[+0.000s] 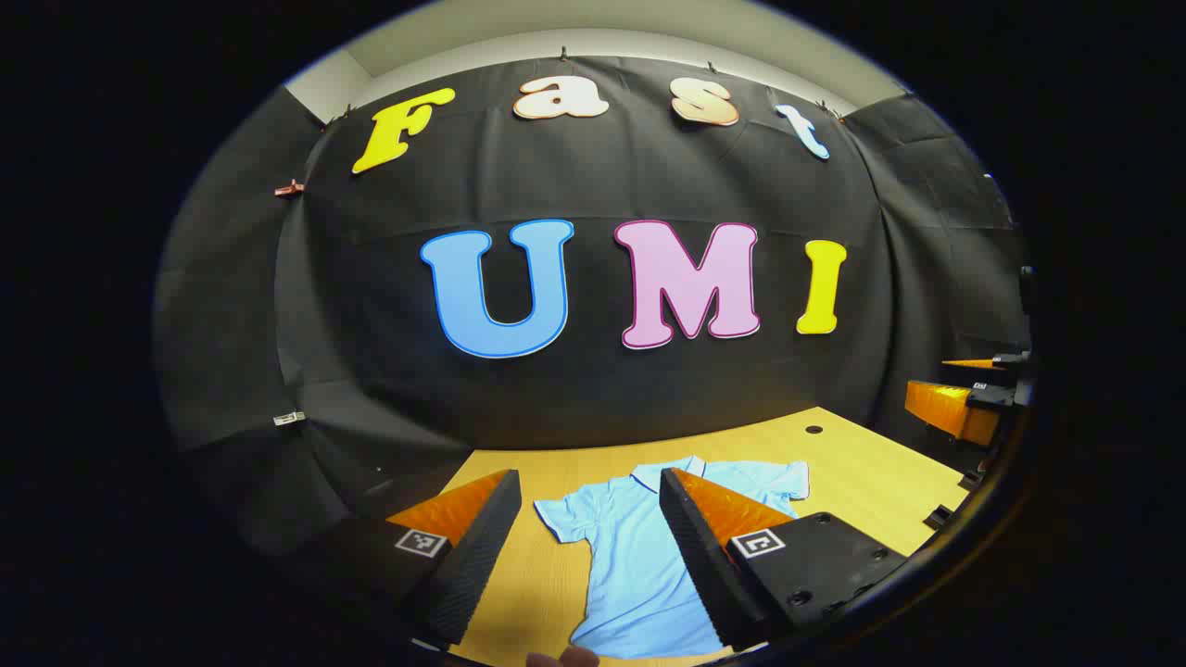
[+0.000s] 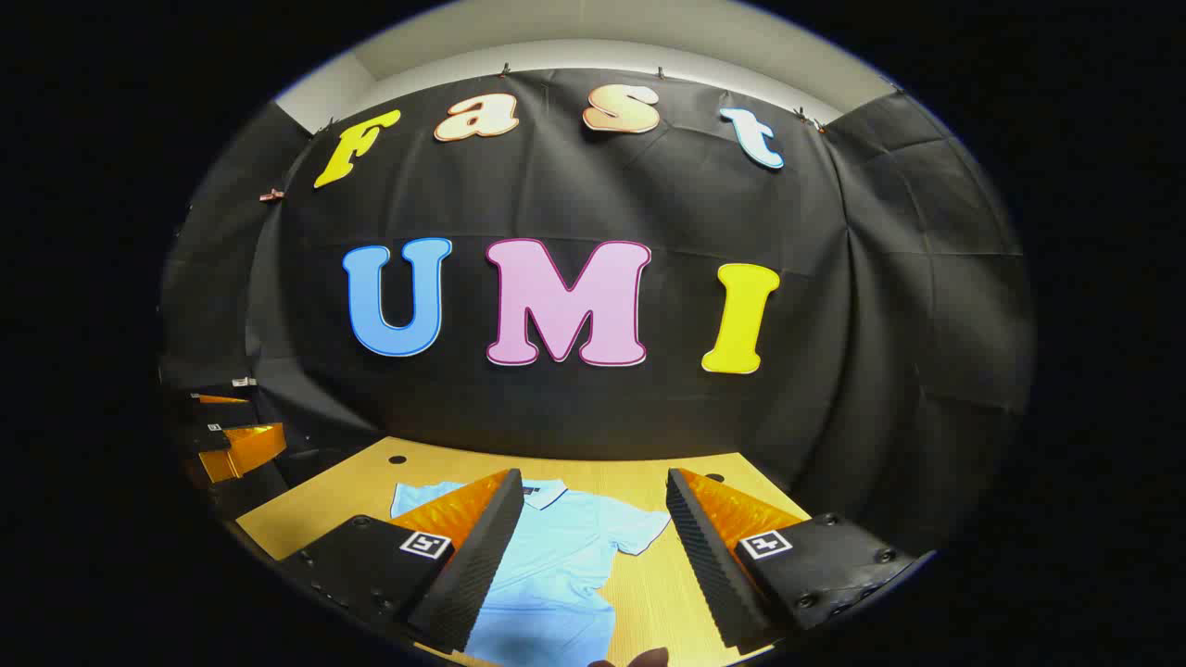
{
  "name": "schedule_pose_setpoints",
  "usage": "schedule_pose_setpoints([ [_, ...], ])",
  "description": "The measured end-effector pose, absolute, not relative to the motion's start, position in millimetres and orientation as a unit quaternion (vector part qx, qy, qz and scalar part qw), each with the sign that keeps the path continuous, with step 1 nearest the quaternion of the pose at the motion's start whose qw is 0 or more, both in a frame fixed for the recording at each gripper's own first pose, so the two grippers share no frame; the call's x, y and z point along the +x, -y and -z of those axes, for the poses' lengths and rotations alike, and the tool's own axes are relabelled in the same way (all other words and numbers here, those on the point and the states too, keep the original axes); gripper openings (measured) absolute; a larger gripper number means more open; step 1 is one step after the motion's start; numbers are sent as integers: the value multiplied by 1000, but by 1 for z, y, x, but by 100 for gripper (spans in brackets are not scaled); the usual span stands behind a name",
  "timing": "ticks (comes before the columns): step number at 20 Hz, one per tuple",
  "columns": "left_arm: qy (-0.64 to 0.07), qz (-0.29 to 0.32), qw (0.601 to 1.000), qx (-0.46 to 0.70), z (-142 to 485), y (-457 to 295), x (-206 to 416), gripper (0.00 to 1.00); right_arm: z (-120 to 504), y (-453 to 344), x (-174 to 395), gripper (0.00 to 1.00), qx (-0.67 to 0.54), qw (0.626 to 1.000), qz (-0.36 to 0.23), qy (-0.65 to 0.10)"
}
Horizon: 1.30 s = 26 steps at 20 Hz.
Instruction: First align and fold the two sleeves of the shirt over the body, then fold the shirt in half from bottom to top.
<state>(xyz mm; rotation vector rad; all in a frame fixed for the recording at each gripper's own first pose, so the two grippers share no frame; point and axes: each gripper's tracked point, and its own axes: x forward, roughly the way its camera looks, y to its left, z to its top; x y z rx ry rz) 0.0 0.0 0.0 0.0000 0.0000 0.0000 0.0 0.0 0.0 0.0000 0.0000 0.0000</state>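
A black cloth wall backs a wooden tabletop (image 1: 862, 463) on which the light blue shirt (image 1: 639, 556) lies flat, face up, sleeves spread, collar toward the wall, long axis running from wall to near edge. The left gripper (image 1: 593, 547) hangs above it with jaws apart, over the left sleeve (image 1: 561, 519). The right gripper (image 2: 593, 556), jaws likewise apart, hangs over the right sleeve (image 2: 639, 530); each gripper is nearer its own sleeve.

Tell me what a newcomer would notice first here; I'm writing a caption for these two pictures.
The light blue shirt lies flat on the wooden table, collar toward the black cloth wall, both short sleeves spread out and unfolded. The left gripper hangs open above the shirt's left half, and the right gripper hangs open over its right sleeve.
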Motion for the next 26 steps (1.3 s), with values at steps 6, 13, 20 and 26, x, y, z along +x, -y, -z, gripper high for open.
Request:
schedule_pose_setpoints([
  [6, -5, 3, 1000, -1, 3, 5, 2, 95, 3, 0, 3, 97, -1, 1000, -3, -5],
  [13, -9, 2, 1000, -1, 5, 7, 8, 95, 6, 2, 8, 97, -5, 1000, -5, -9],
  [20, -15, 0, 1000, -3, 11, 9, 14, 95, 20, -1, 28, 96, 1, 999, -13, -45],
  [26, -29, -1, 1000, -4, 19, 14, 22, 95, 90, 26, 112, 97, 2, 988, -10, -153],
])
